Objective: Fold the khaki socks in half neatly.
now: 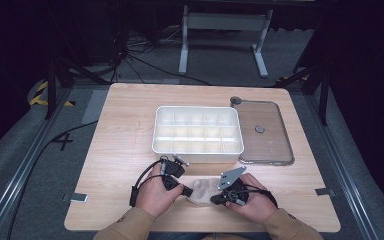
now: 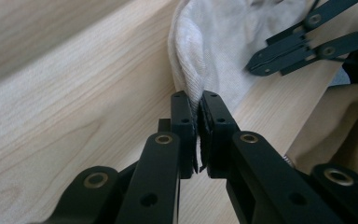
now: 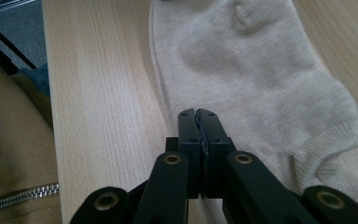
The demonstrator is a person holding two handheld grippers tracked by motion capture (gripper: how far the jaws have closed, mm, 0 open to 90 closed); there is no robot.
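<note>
One pale sock (image 1: 200,191) is seen lying flat on the table (image 1: 125,135) near its front edge, between two hands. In the left gripper view the left gripper (image 2: 198,100) is shown clenched on the sock's folded edge, a strip of knit pinched between the pads — a detail too small to be read from the high view. In the right gripper view the right gripper (image 3: 198,113) is closed tight at the sock's near edge; whether cloth is caught between its pads cannot be told. A tan sleeve with a zip is also caught there, at 8 o'clock. From above, both hands are laid low on the table, the left gripper (image 1: 186,190) at the sock's 9 o'clock and the right gripper (image 1: 216,199) at its 4 o'clock. Farther off, at 12 o'clock, one white divided box (image 1: 198,135) is counted — and one clear lid (image 1: 264,131) touching it at its 3 o'clock.
</note>
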